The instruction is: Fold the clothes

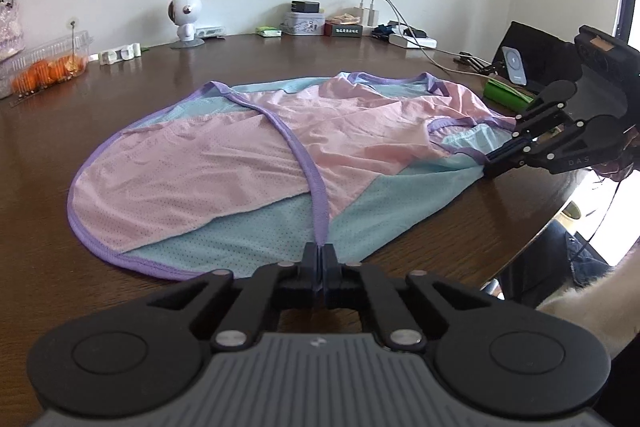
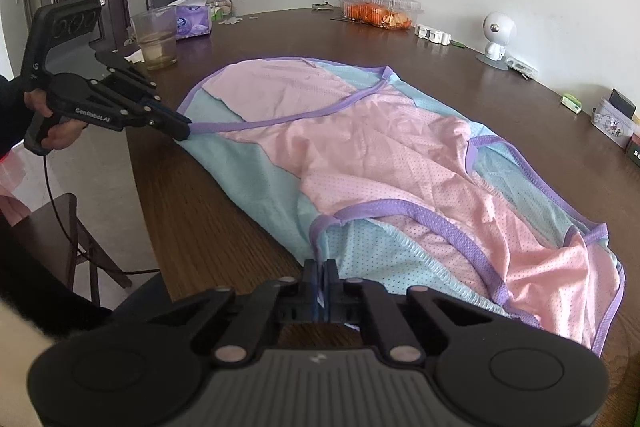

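The left gripper [image 1: 322,259] has its fingers pressed together on the purple trim of the mesh sleeveless top [image 1: 256,163] at bottom centre of its view, and the right gripper [image 2: 320,279] pinches the blue edge below the armhole at bottom centre of its own view. The top lies spread over the middle of the dark wooden desk [image 1: 120,87], and each hold is only a thin bite of slippery hem, so it could slip free on lifting. A wide sweep might also catch the plastic cup [image 2: 154,39] in the upper left.
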`<state>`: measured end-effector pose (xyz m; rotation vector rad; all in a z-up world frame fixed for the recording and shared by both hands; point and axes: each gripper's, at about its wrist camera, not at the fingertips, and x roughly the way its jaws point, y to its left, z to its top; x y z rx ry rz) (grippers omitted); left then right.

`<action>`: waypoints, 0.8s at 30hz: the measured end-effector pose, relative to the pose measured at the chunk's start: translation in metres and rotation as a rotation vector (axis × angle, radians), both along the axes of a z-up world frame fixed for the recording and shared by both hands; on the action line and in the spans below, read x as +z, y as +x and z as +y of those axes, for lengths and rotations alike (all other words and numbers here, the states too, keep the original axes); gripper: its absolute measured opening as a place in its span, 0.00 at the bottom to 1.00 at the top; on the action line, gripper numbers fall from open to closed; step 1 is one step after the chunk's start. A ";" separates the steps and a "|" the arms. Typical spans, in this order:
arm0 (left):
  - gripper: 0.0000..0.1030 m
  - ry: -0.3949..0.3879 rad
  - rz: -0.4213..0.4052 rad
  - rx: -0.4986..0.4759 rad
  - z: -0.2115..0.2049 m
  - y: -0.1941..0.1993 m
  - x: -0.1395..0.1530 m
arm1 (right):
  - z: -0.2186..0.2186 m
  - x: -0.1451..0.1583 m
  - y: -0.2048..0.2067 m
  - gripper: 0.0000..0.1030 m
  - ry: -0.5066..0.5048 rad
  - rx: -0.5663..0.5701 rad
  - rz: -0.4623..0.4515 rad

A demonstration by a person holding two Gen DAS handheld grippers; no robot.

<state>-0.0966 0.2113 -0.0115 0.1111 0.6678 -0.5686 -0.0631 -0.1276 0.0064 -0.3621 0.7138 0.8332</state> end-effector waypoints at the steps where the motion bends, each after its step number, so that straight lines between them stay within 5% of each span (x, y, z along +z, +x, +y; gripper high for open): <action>1: 0.02 -0.005 -0.009 0.000 0.002 0.003 0.004 | 0.000 0.002 0.001 0.01 0.011 -0.004 -0.002; 9: 0.02 -0.028 -0.126 0.063 0.004 0.076 0.031 | -0.009 0.033 0.067 0.01 0.086 -0.107 -0.031; 15: 0.06 0.057 -0.071 0.167 -0.007 0.132 0.018 | 0.004 0.020 0.111 0.12 0.006 -0.199 -0.049; 18: 0.42 0.009 -0.064 0.174 0.016 0.105 0.021 | -0.028 0.041 0.090 0.33 0.043 -0.157 -0.075; 19: 0.46 -0.002 -0.056 0.197 0.026 0.096 0.021 | -0.046 0.045 0.082 0.44 0.048 -0.156 -0.065; 24: 0.46 -0.006 0.025 0.264 0.047 0.081 0.007 | -0.107 0.036 0.051 0.45 0.033 -0.267 0.031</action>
